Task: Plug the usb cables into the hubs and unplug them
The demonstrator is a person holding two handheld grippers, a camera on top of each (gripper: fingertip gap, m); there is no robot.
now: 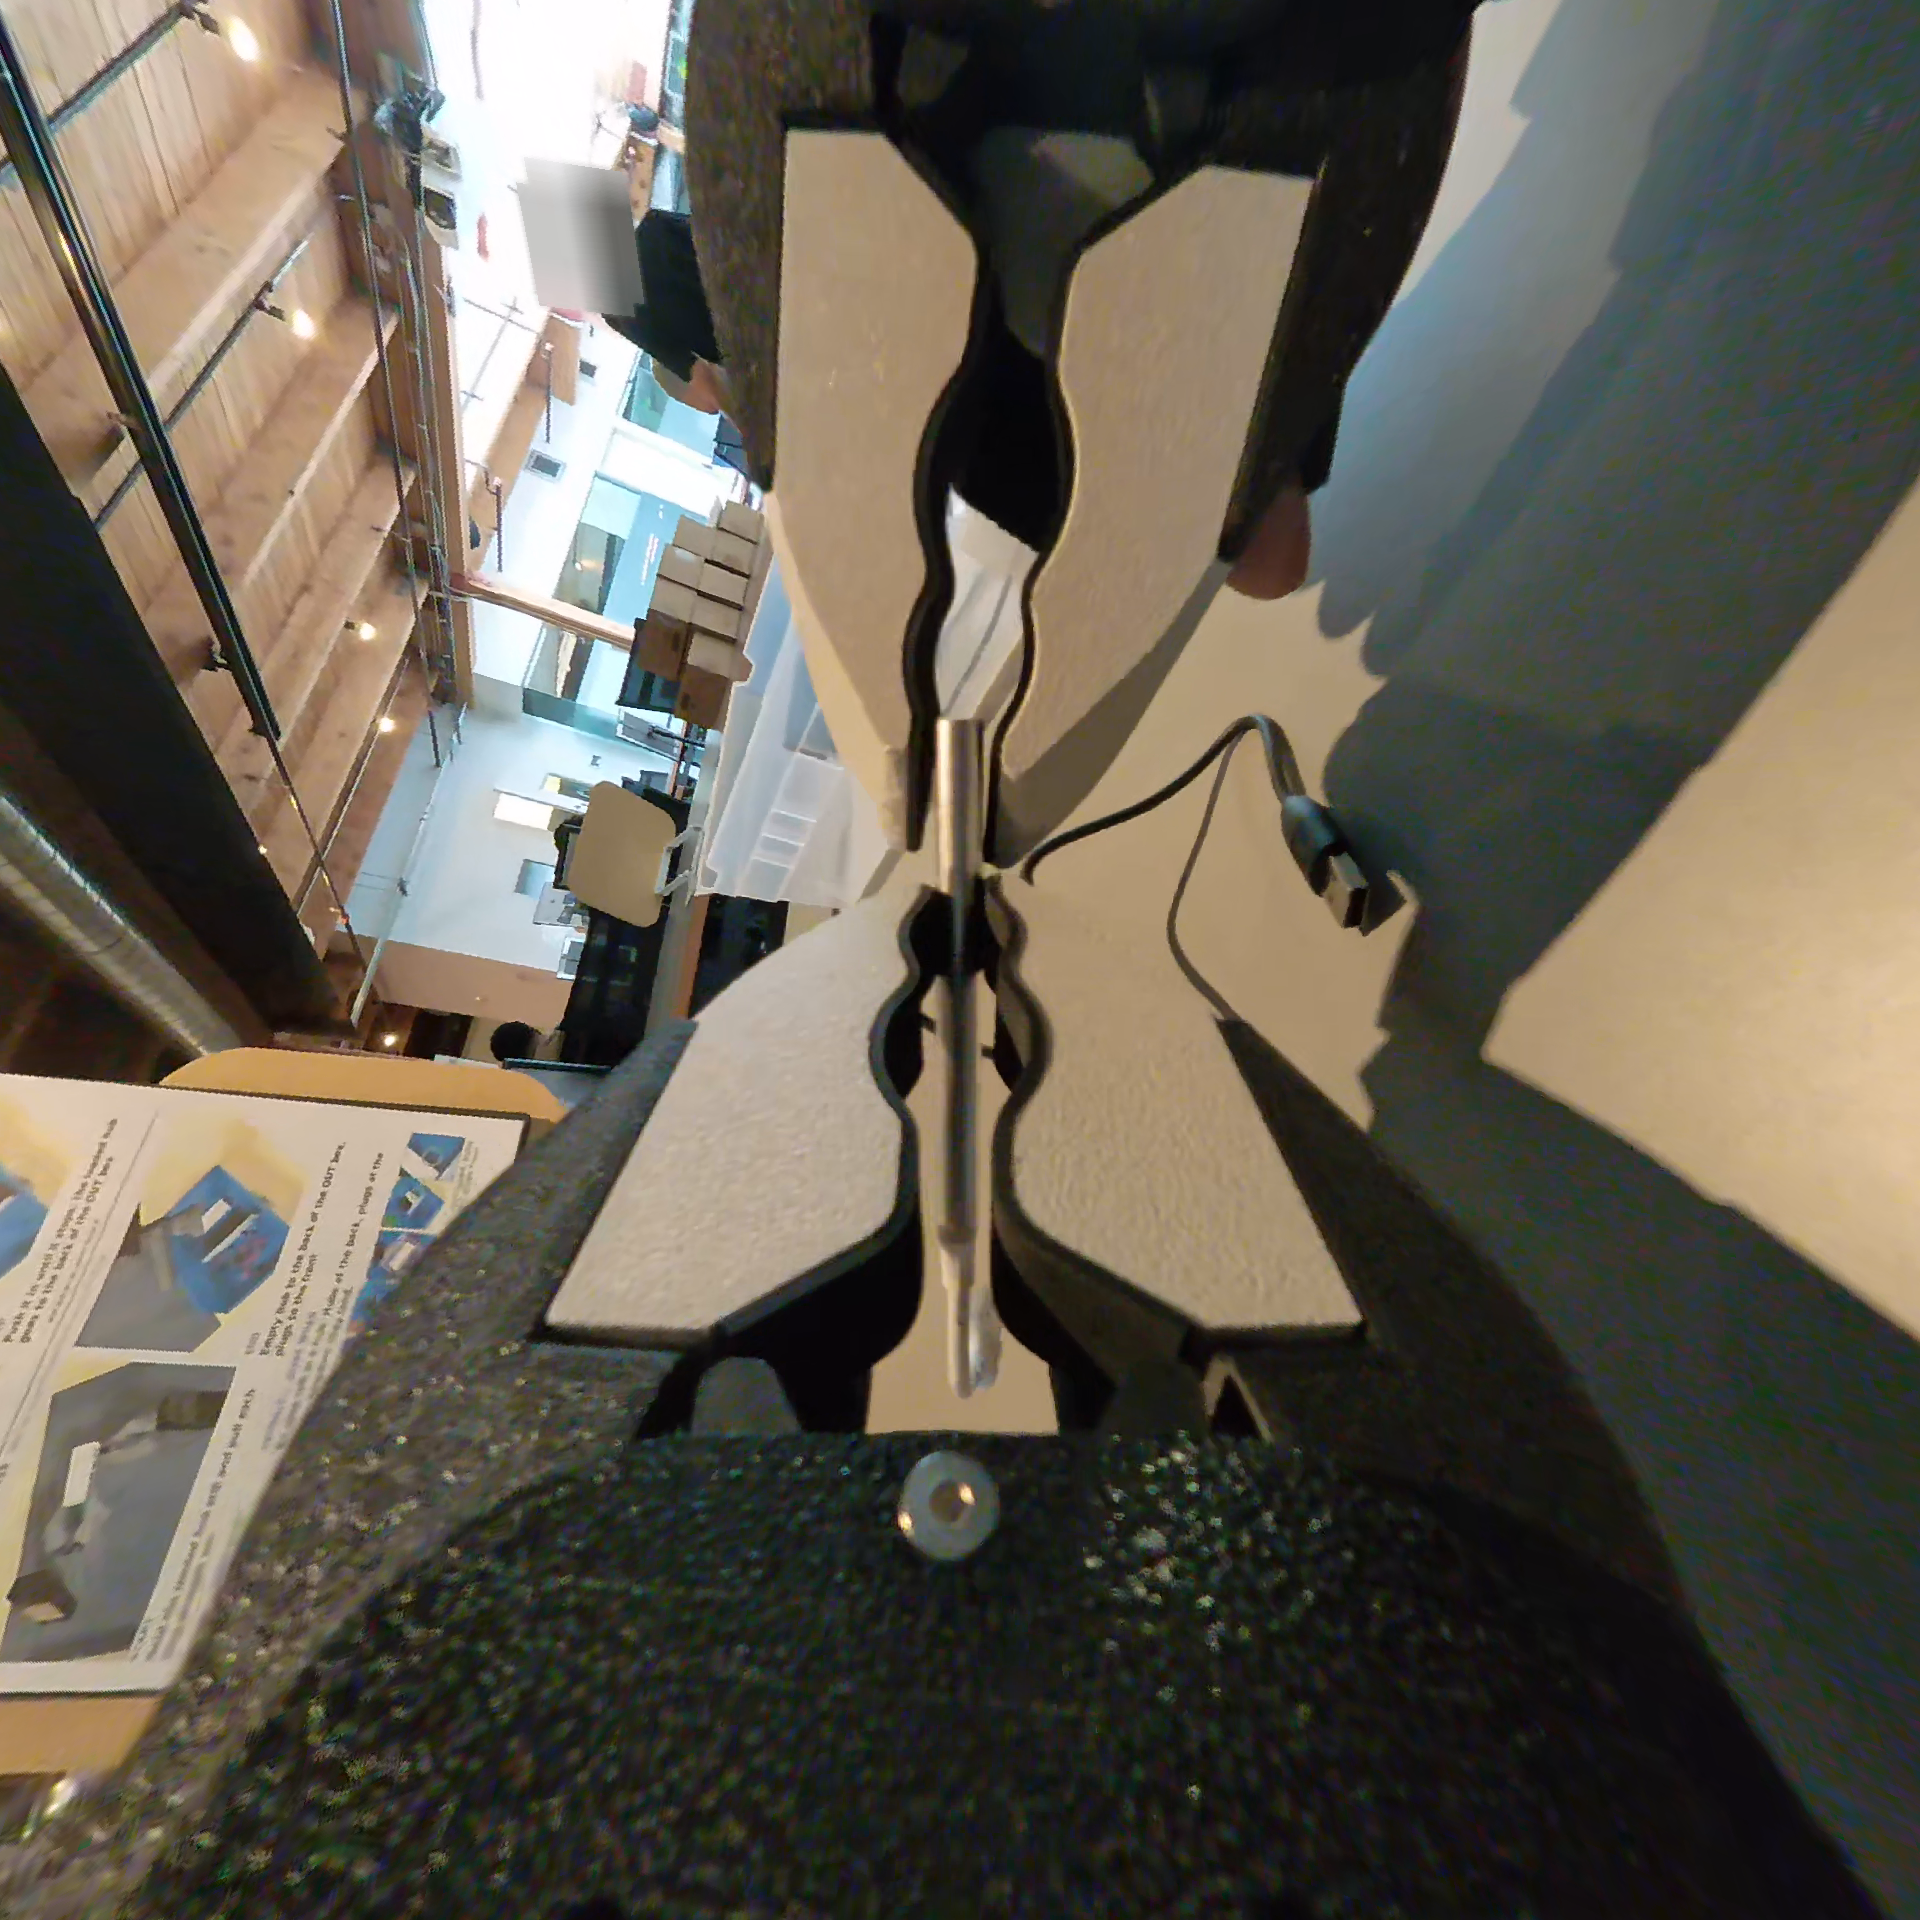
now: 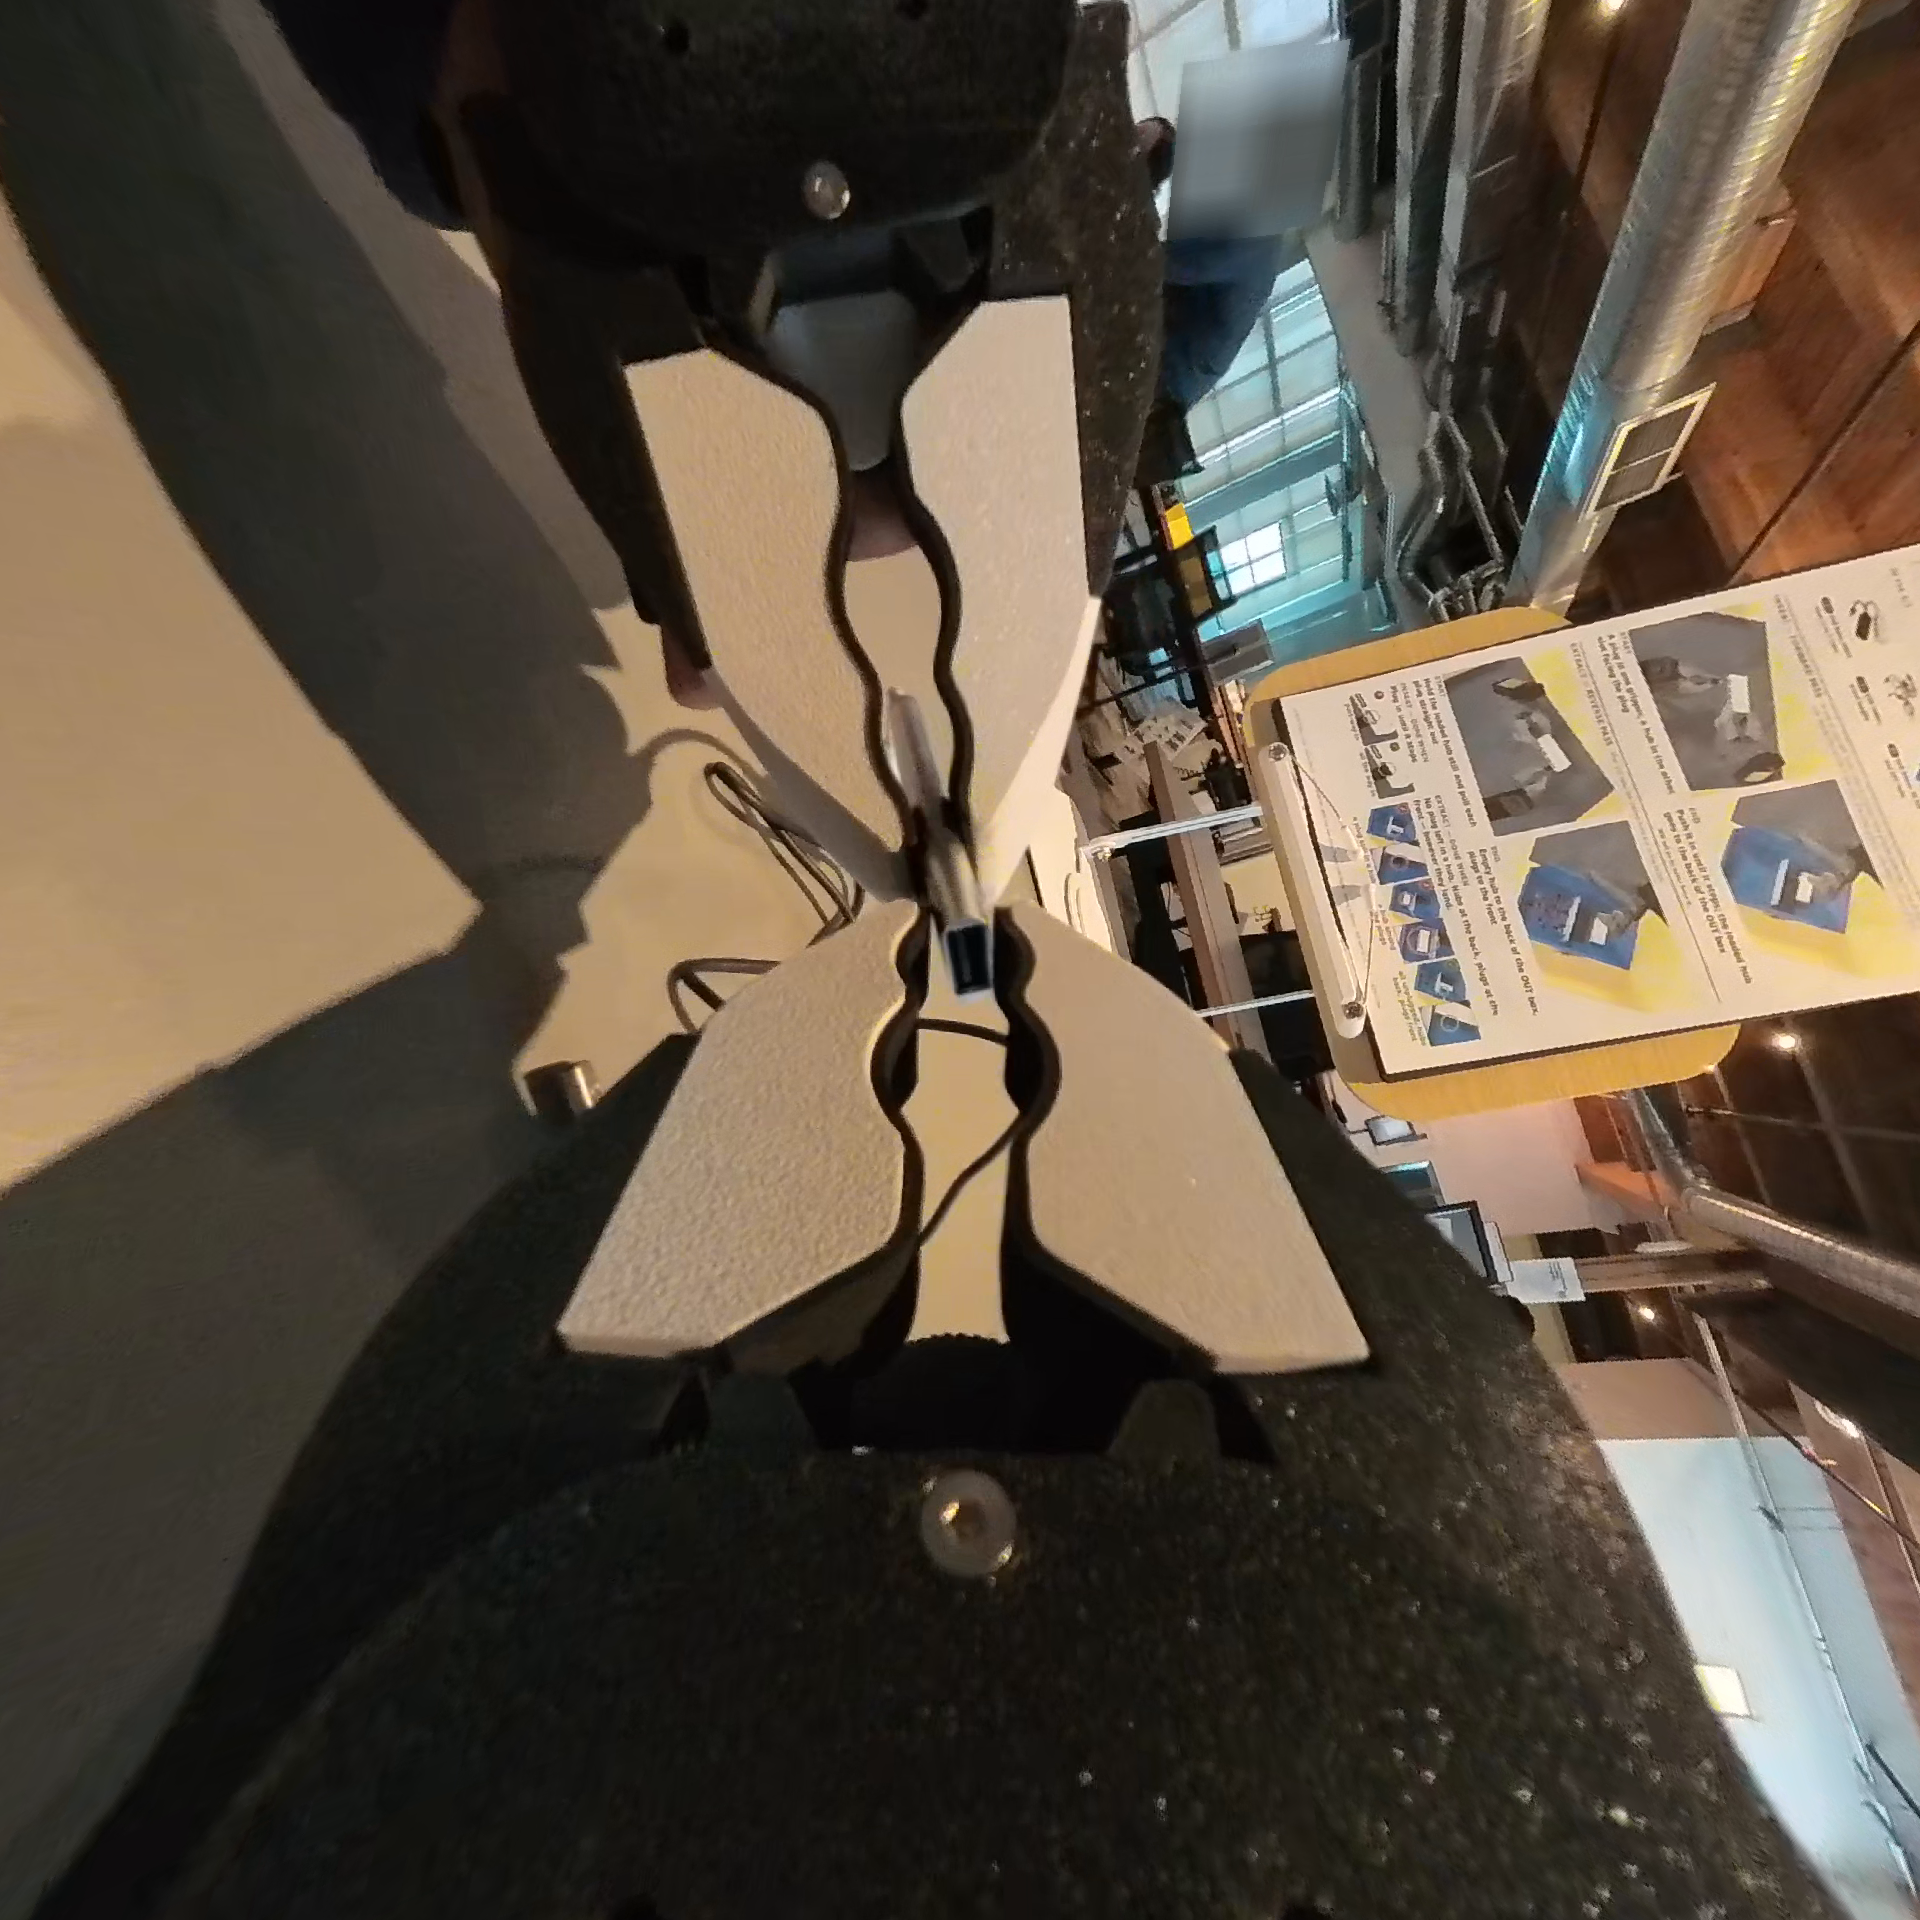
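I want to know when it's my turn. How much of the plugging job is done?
Done: nothing I can confirm. In hand: the left gripper is shut on the thin silver hub, and the right gripper has its tips at the hub's far end, where a blue port shows. Left: the black USB plug hangs loose, in no port, so plugging probably comes next.
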